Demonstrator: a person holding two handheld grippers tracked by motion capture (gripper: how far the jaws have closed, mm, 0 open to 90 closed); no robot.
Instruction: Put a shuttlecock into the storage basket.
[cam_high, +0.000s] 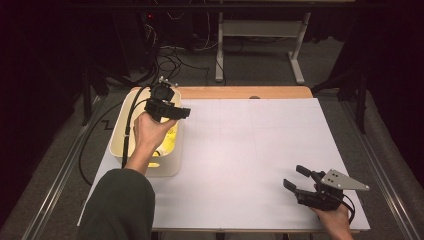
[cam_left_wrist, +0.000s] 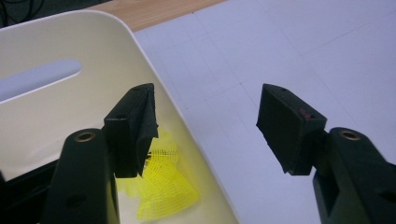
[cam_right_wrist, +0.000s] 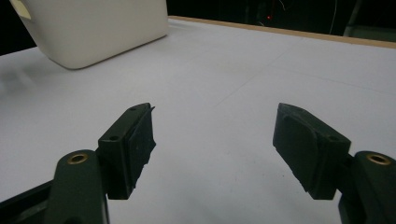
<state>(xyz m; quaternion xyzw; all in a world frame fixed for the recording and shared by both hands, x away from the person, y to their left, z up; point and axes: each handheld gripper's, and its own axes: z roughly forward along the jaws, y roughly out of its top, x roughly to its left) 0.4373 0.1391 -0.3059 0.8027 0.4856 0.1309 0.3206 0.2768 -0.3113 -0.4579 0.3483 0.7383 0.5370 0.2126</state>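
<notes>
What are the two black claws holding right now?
Nothing. The left gripper hangs open above the cream bin, where the yellow mesh lies loose. The right gripper is open over bare table.

I can read no text, label, brand, number or sign anywhere. A small red mark sits on one jaw pad, right of centre in the left gripper view, but it is too blurred to read.
</notes>
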